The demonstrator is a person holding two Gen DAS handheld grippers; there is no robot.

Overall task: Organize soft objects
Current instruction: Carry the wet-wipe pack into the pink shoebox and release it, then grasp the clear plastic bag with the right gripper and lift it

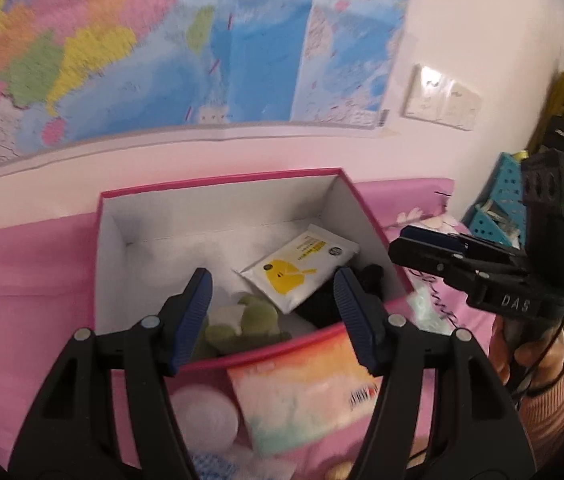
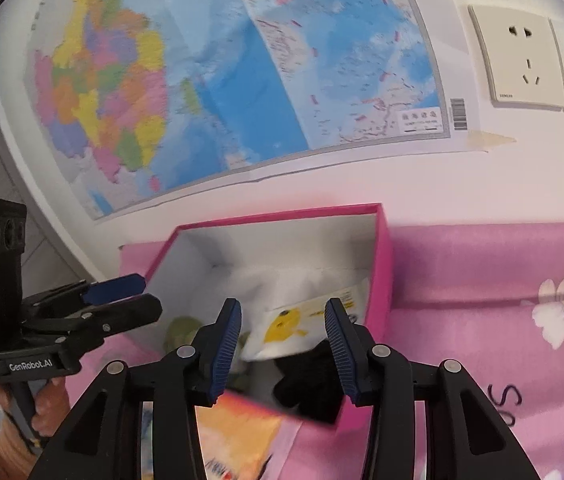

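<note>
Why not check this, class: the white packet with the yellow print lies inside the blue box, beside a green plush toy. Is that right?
Not quite. The box is pink, not blue, as the left wrist view shows. The white packet does lie inside it, beside the green plush toy.

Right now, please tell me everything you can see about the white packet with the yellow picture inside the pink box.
The white packet is a flat, soft-looking pouch with a glossy plastic-like skin, a large yellow figure printed on its face and small dark round marks near two corners. It lies tilted in the right part of the pink box, face up. Its lower edge rests over a black soft item, and a green plush toy lies just beside it. No gripper touches it. Its print is too blurred to read.
</note>
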